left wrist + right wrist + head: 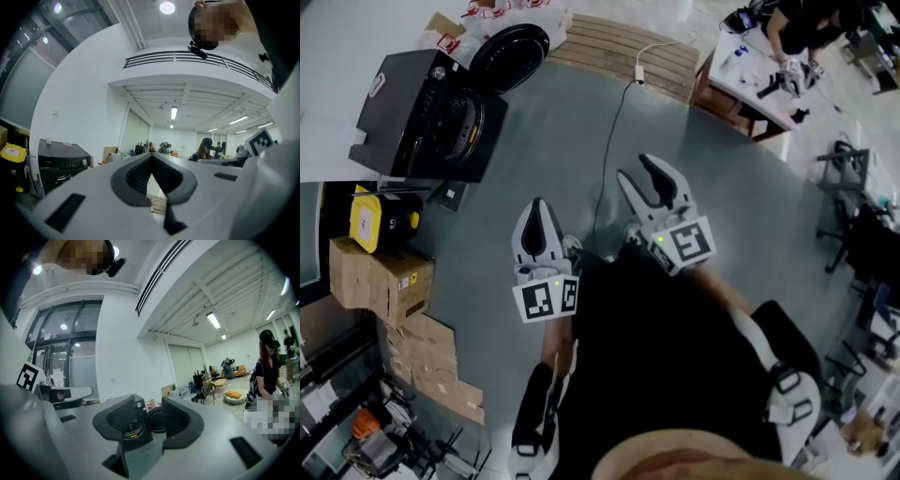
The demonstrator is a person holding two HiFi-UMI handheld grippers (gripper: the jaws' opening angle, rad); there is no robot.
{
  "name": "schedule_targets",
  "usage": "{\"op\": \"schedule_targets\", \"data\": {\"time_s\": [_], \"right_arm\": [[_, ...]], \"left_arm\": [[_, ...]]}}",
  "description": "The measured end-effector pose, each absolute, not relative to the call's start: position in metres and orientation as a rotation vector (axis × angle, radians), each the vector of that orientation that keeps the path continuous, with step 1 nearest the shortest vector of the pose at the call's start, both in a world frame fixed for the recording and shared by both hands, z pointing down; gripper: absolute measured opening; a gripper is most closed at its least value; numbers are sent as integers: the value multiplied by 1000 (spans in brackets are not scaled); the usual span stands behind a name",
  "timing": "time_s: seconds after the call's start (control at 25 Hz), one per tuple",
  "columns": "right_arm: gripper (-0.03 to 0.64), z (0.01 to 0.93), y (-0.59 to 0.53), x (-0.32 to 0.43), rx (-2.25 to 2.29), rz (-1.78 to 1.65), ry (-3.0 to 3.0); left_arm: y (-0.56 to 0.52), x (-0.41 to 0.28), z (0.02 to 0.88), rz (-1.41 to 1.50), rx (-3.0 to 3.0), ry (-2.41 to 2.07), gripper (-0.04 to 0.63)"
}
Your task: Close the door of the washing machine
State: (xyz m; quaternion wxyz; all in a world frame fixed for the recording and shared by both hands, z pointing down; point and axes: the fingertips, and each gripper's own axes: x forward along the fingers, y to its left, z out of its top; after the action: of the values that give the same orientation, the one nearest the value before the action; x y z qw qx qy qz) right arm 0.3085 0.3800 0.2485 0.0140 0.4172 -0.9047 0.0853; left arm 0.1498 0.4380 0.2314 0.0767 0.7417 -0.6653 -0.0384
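Far across floor, well apart from both grippers, washing machine standing with round door hanging open. We are holding left gripper jaws together, empty; right gripper jaws apart, empty. We are judging approach in hand; next: reaching door, pushing it shut.
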Motion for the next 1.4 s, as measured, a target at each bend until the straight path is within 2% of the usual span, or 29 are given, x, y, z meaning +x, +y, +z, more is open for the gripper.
{"op": "schedule_targets", "data": {"time_s": [0.4, 0.76, 1.4], "right_arm": [[165, 257, 360, 328, 1237, 267, -2849], [166, 263, 292, 313, 1278, 276, -2831], [165, 258, 89, 194, 1335, 298, -2762]], "left_arm": [[426, 179, 237, -78, 2202, -2016, 5], [346, 167, 248, -94, 2237, -1951, 5], [115, 55, 240, -92, 2338, -1804, 5]]}}
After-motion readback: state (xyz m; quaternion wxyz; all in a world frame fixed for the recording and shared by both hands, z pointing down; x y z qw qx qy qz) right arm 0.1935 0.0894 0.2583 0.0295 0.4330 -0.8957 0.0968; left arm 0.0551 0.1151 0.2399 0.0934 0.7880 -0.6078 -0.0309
